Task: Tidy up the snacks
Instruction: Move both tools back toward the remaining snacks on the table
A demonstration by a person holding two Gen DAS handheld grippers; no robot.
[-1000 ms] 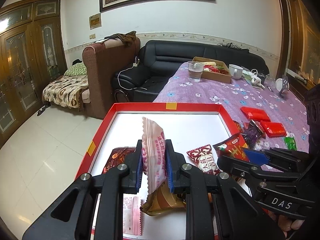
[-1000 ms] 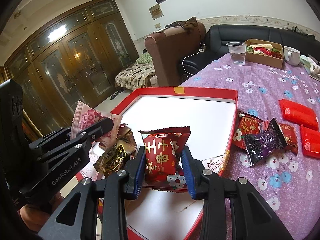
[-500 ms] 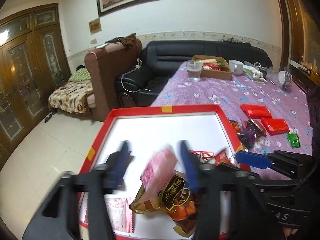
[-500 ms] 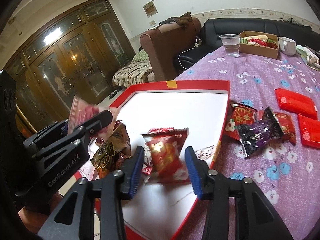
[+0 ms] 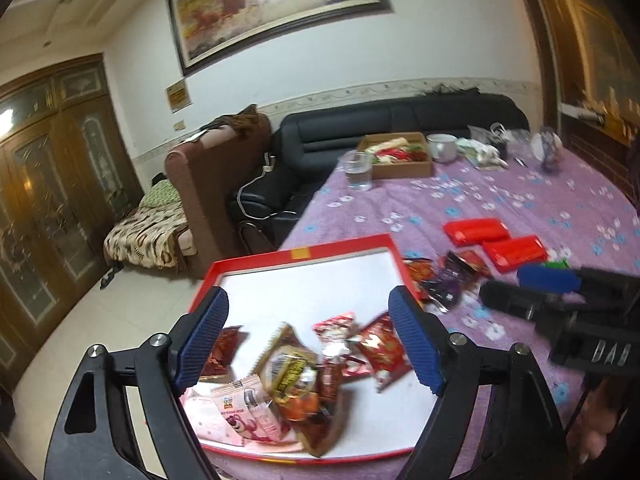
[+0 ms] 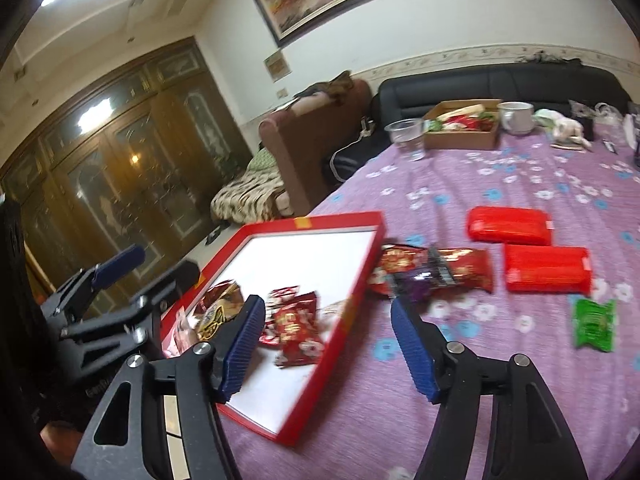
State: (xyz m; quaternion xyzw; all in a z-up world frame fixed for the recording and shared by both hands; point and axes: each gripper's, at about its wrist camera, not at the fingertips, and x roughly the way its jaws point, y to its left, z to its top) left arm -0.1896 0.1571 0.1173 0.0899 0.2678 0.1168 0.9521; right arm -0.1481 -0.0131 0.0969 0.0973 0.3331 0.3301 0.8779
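A red-rimmed tray [image 5: 296, 258] with a white floor lies at the near left corner of the purple flowered tablecloth. In it lie a pink packet [image 5: 240, 412], a brown-and-gold packet [image 5: 292, 376] and a red packet [image 5: 384, 348], heaped at the near end. My left gripper [image 5: 308, 312] hovers above that heap, its jaws opening and nothing between them. My right gripper [image 6: 328, 312] hangs over the tray's right rim [image 6: 352, 300], its jaws also opening and empty, with the red packet [image 6: 298, 328] lying below it.
On the cloth right of the tray lie a purple packet [image 6: 420, 280], two flat red packs [image 6: 508, 226] [image 6: 546, 270] and a green packet [image 6: 594, 324]. A plastic cup [image 5: 358, 170], a cardboard box [image 5: 400, 156] and a mug [image 5: 442, 146] stand at the far end. The table's left edge drops to the floor.
Both grippers opened and let go: the pink packet and the red packet dropped into the tray. Both grippers then drew back and rose a little.
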